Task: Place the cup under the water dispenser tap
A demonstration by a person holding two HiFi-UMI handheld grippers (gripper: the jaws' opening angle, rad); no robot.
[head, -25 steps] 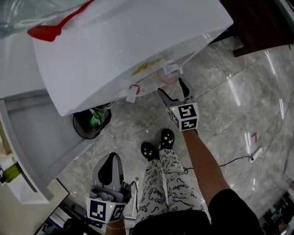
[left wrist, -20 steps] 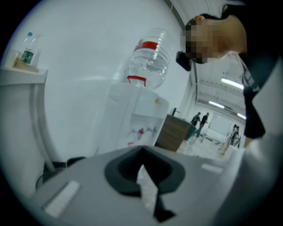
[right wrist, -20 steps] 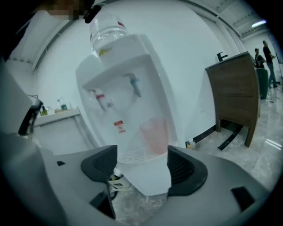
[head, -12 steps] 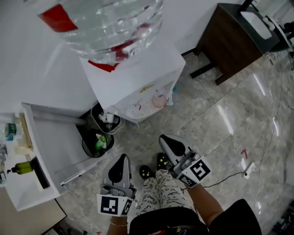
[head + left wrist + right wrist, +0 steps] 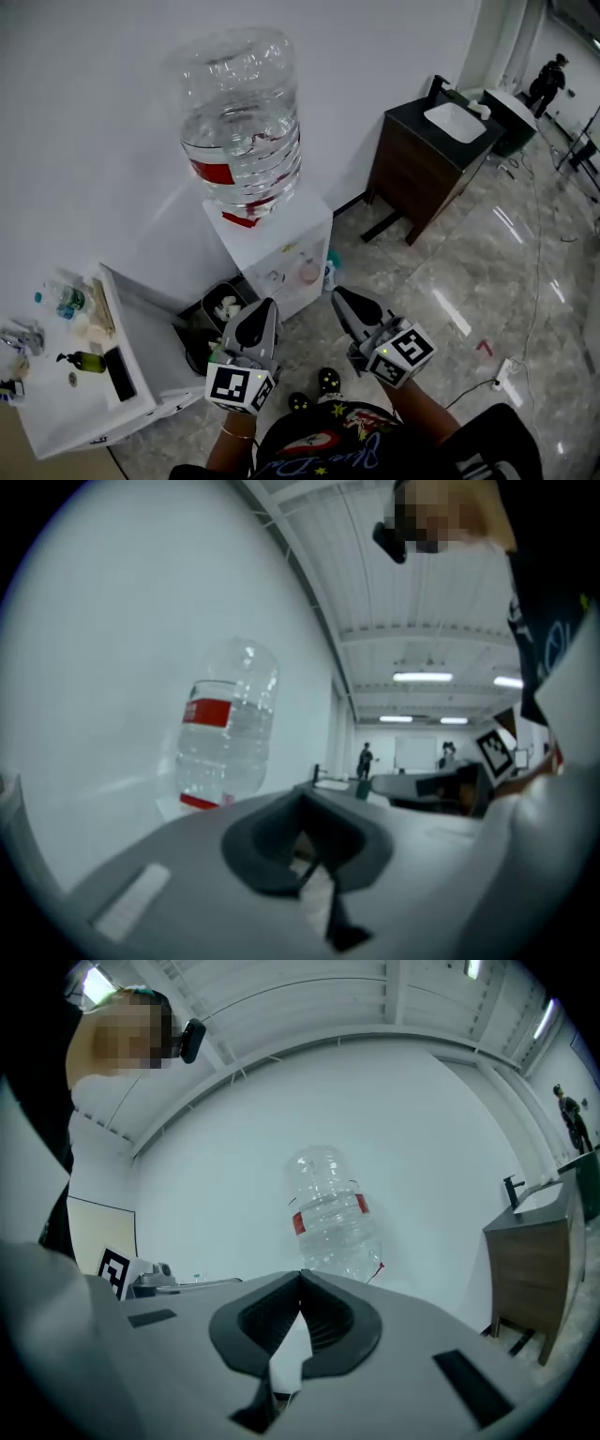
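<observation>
A pale marbled floor (image 5: 487,281) spreads out to the right, and a plain white wall (image 5: 94,141) rises behind everything. Against that wall stands the white water dispenser (image 5: 281,246). A big clear water bottle (image 5: 242,122) with a red label is upended on its top. To its right, well apart, a dark wooden washstand (image 5: 422,159) carries a white basin. On the left a white surface (image 5: 66,394) holds several small bottles, one of them green. Between that surface and the dispenser a dark bin (image 5: 217,309) sits on the floor with pale scraps in it.

The person holds both tools low in the head view, in front of the dispenser and pointing towards it. The left tongs (image 5: 264,307) are closed, tips together with nothing between them. The right tongs (image 5: 341,296) are likewise fully closed and empty. Each gripper view looks over its closed tips at the water bottle and the wall.

The pink cup (image 5: 308,272) stands upright in the dispenser's front recess, below the tap. It is apart from both tongs and touched by neither.
</observation>
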